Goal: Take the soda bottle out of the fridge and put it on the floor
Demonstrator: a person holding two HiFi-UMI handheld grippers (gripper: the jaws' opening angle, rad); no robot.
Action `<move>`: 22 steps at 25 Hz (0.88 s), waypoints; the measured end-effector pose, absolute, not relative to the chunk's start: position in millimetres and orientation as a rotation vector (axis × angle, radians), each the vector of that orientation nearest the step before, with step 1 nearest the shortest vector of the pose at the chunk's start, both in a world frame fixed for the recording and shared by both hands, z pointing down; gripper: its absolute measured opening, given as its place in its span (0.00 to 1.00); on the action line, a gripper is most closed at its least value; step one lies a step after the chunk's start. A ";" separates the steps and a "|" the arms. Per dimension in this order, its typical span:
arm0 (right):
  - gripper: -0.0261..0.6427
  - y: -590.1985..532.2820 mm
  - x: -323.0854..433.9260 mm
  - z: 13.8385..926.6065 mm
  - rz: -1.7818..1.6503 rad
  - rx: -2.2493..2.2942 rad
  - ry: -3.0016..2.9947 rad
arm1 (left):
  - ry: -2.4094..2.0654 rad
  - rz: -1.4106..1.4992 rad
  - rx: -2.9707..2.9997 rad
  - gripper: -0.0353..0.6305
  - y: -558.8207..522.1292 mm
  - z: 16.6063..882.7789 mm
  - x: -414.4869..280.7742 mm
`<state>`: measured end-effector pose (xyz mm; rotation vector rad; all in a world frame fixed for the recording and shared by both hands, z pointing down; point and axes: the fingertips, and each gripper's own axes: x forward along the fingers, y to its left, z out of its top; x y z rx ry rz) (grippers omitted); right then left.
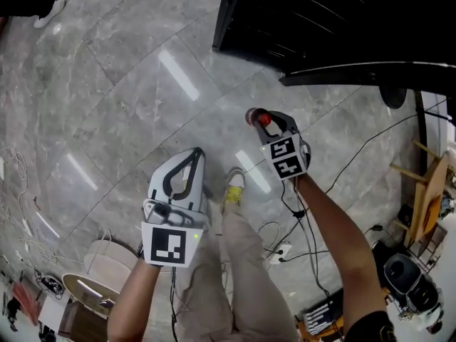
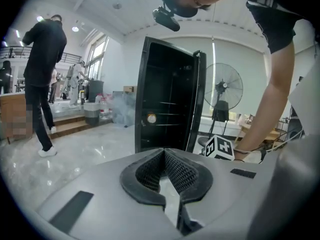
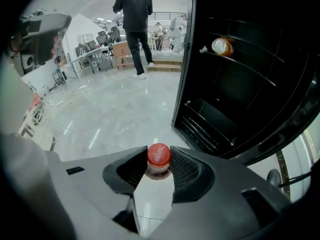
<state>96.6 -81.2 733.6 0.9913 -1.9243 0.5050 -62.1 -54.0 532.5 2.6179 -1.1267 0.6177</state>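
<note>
Right gripper [image 1: 260, 117]: jaws clamped on the neck of the soda bottle [image 3: 158, 157], with a ribbed pad pressed against each side just under the red cap.
Soda bottle: out of the fridge [image 3: 225, 114] and upright in the right jaws. From the head view it sat at about 7 o'clock from the fridge's open front, over the floor [image 1: 135, 98]. Whether its base touched the floor could not be told.
Left gripper [image 2: 162, 153]: jaw tips together with nothing between them, held well apart from the bottle at roughly 8 o'clock from the right gripper in the head view.
Fridge: black, its door swung open and its dark wire shelves showing. In the right gripper view it filled the frame from 12 to 4 o'clock.
Shelf item [image 3: 221, 46]: a small orange-and-white thing lay on an upper shelf — too small to name.
Floor: grey polished stone tiles with light streaks reflected on them.
Shoe [image 1: 234, 182]: the wearer's pale shoe stood between the two grippers, at 6 o'clock from the bottle.
Cables [image 1: 303, 223]: black leads trailed across the floor at 5 o'clock from the right gripper.
Bystander [image 3: 132, 19]: a person in dark clothes stood well off, at 11 o'clock in the right gripper view.
Fan [image 2: 224, 90]: a pedestal fan stood at 3 o'clock from the fridge in the left gripper view.
</note>
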 end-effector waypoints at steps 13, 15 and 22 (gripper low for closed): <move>0.23 -63.0 97.3 909.1 0.605 0.990 -1.762 | -1.015 0.610 2.567 0.08 -73.1 645.0 -67.7; 0.23 -63.3 95.6 926.6 0.600 0.974 -1.744 | -1.002 0.618 2.561 0.08 -73.5 658.4 -70.4; 0.23 -60.2 83.1 973.1 0.598 0.946 -1.728 | -0.971 0.631 2.531 0.08 -69.4 696.0 -82.0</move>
